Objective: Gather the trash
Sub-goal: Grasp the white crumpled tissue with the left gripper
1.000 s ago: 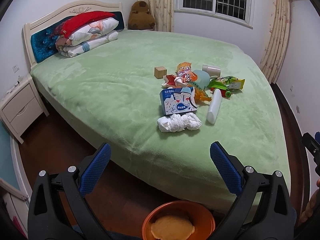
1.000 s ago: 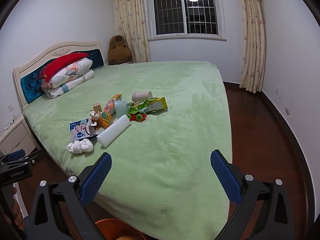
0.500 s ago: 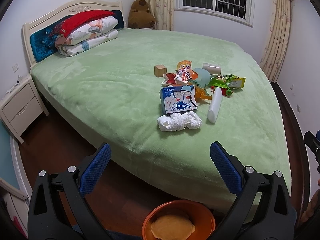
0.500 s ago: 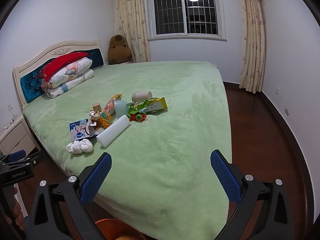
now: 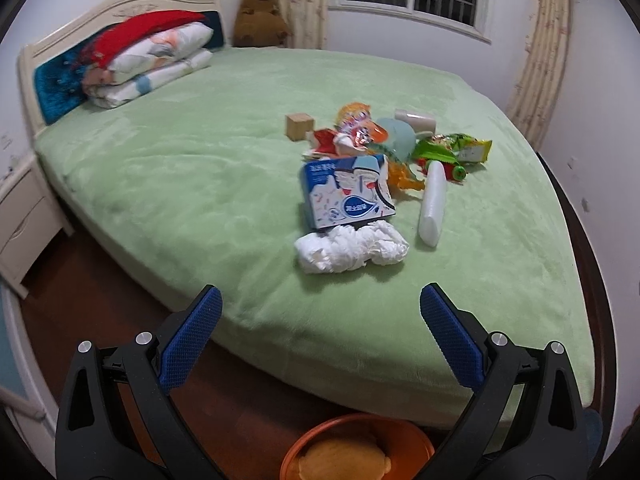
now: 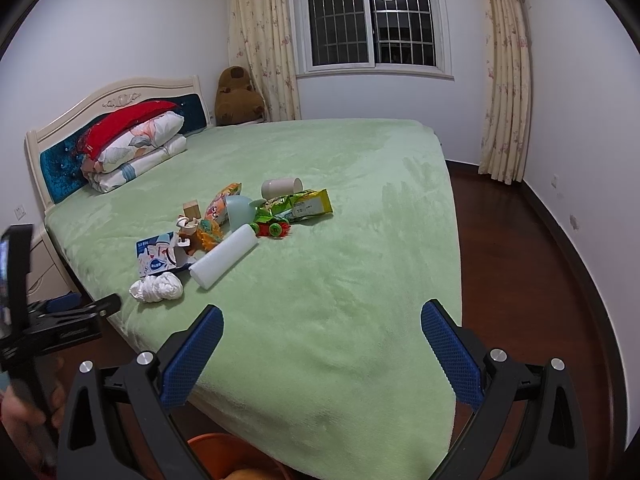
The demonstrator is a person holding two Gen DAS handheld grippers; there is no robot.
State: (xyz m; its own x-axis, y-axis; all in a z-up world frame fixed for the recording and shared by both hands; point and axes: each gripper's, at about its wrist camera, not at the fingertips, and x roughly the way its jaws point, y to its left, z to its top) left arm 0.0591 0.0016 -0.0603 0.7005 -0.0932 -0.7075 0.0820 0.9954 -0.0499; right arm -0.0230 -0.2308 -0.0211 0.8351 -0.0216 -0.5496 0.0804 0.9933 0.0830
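On the bed (image 5: pixel 200 168), crumpled tissue (image 5: pixel 352 249) is lying nearest; the tissue pack (image 5: pixel 347 190) is sitting at its 12 o'clock, the foam roll (image 5: pixel 433 204) at 2 o'clock.

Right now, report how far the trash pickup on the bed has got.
Barely begun. Done: nothing visibly cleared from the bed; the orange bin holds one yellowish thing. In hand: nothing, the left tongs and right tongs are open and empty. Left: crumpled white tissue, blue box, white foam roll, green snack bag.
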